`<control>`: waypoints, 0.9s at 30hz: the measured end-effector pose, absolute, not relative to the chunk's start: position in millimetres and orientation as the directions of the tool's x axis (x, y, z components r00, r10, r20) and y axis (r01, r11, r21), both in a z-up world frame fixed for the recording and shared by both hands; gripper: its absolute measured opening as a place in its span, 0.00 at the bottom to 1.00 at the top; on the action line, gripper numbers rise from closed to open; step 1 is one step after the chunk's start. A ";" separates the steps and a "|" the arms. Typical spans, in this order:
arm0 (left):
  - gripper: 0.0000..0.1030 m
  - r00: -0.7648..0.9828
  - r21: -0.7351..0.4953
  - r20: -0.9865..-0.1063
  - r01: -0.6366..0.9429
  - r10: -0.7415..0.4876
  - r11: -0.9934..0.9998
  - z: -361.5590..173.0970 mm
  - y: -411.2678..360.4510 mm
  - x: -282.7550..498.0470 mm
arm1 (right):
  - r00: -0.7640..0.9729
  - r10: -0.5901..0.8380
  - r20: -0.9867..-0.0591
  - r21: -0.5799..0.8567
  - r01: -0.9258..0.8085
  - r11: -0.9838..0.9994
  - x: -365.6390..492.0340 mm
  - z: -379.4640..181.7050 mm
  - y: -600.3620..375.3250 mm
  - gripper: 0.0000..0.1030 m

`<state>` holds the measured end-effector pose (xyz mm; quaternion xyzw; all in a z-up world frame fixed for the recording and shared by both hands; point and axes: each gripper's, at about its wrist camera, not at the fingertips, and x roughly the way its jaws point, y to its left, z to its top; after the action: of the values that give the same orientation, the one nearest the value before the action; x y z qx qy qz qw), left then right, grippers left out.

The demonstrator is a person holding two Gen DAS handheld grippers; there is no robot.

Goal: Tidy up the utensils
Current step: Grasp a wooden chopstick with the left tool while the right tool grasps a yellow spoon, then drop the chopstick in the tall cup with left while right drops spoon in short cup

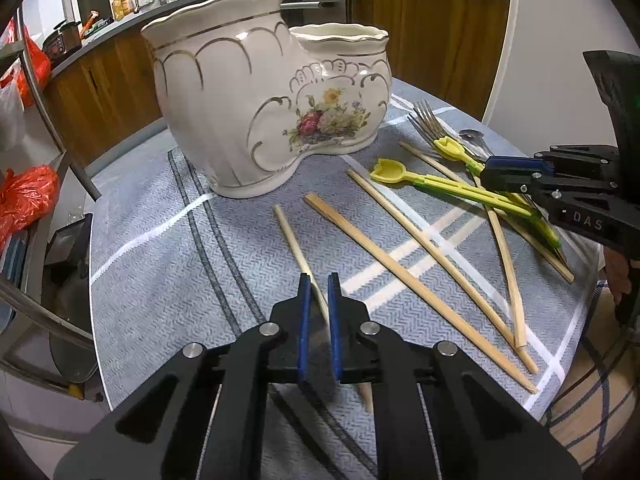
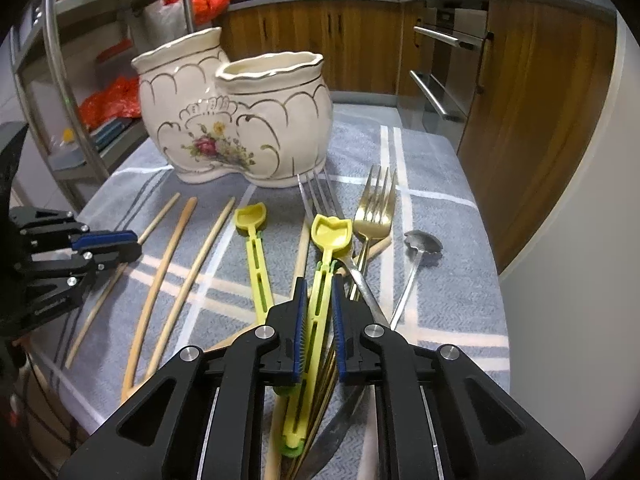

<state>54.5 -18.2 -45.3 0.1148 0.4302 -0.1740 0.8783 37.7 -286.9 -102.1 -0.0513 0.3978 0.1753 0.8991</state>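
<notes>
A white floral ceramic holder (image 1: 256, 96) with two openings stands at the back of the grey cloth; it also shows in the right wrist view (image 2: 240, 120). Several wooden chopsticks (image 1: 400, 268) lie loose on the cloth. My left gripper (image 1: 319, 280) straddles one chopstick (image 1: 290, 238), jaws slightly apart around it. My right gripper (image 2: 319, 286) straddles the handle of a yellow spatula (image 2: 322, 284), jaws narrowly apart, not clearly pressing it. A second yellow spatula (image 2: 256, 252) lies left of it. Forks (image 2: 376, 216) and a metal spoon (image 2: 420, 248) lie to the right.
The grey striped cloth (image 1: 160, 260) covers a small table whose edge drops off at left and front. Wooden kitchen cabinets (image 2: 360, 48) and an oven stand behind. A metal rack with orange bags (image 1: 24, 196) is on the left.
</notes>
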 end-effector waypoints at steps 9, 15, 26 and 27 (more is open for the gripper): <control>0.04 0.616 0.034 -0.739 0.439 -0.273 0.898 -33.6 -3.4 40.7 | 0.680 0.360 -0.639 0.091 -0.398 0.913 25.4 -80.2 -290.0 0.10; 0.04 0.708 -0.003 -0.604 0.457 -0.366 0.889 -0.4 9.8 27.2 | 0.749 0.422 -0.510 0.107 -0.432 0.896 17.8 -47.7 -287.9 0.10; 0.04 0.830 -0.058 -0.334 0.456 -0.448 0.888 96.2 13.2 64.8 | 0.801 0.516 -0.303 0.217 -0.470 0.856 88.0 11.6 -267.2 0.10; 0.04 0.835 -0.070 -0.310 0.456 -0.454 0.887 104.2 12.4 75.7 | 0.798 0.525 -0.295 0.242 -0.470 0.849 94.9 13.2 -267.6 0.10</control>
<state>75.7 12.4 104.2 0.0036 0.1610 -0.2376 0.9579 94.9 -267.6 13.2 0.0784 0.1777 0.2633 0.9450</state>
